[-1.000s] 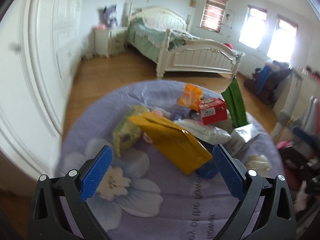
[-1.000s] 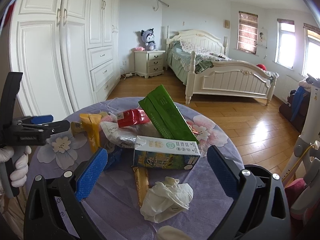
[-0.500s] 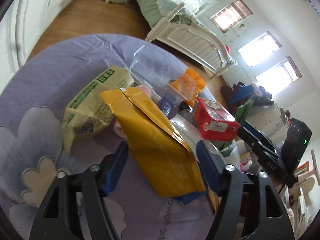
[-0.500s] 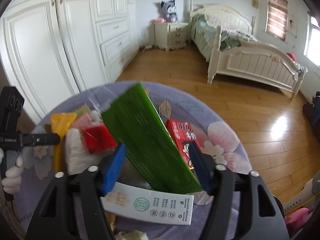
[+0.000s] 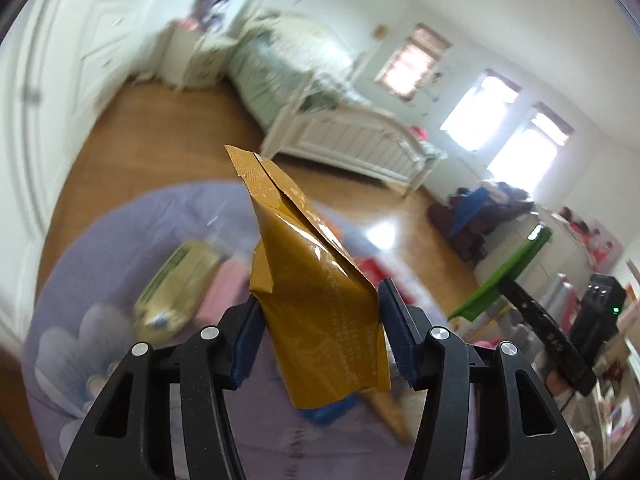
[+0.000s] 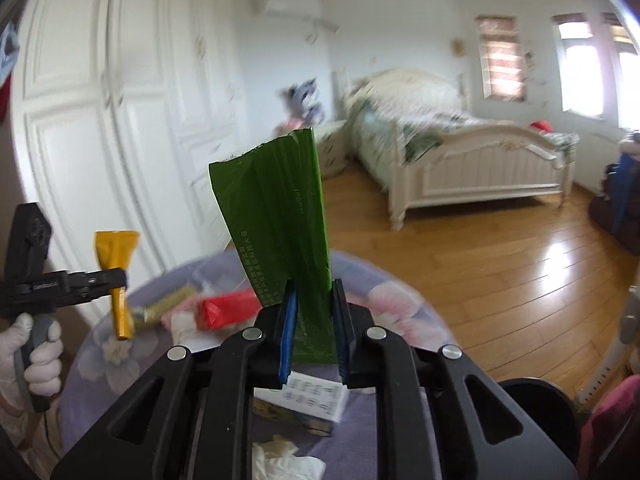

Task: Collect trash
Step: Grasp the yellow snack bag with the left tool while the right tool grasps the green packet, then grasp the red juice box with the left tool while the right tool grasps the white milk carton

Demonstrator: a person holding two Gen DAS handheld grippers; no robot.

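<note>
**Two wrappers up, one in each gripper**

Left wrist view: my left gripper (image 5: 320, 334) is closed on the yellow pouch (image 5: 316, 292), pinching it across its lower body, so most of it stands up and leans away above the tabletop (image 5: 120, 248). It looks light and limp, a glossy film with a crimped top seal; I judge it slippery, so a hold low on the flat, doubled part suits it better than the thin seal edge. Below lie a pale green snack bag (image 5: 176, 284) and other blurred litter. Off to the right my other gripper carries the green wrapper (image 5: 504, 276).

Right wrist view: my right gripper (image 6: 313, 328) is nearly shut, clamped on the green wrapper (image 6: 276, 216) at its bottom edge; it rises stiffly, creased lengthwise, its torn top free. It seems weightless and crushable, not fragile. Beneath rest a white carton (image 6: 308, 400), a crumpled tissue (image 6: 280, 460) and a red packet (image 6: 228, 308). To the left, the yellow pouch (image 6: 116, 280) hangs lifted in my left gripper (image 6: 114, 280).
</note>
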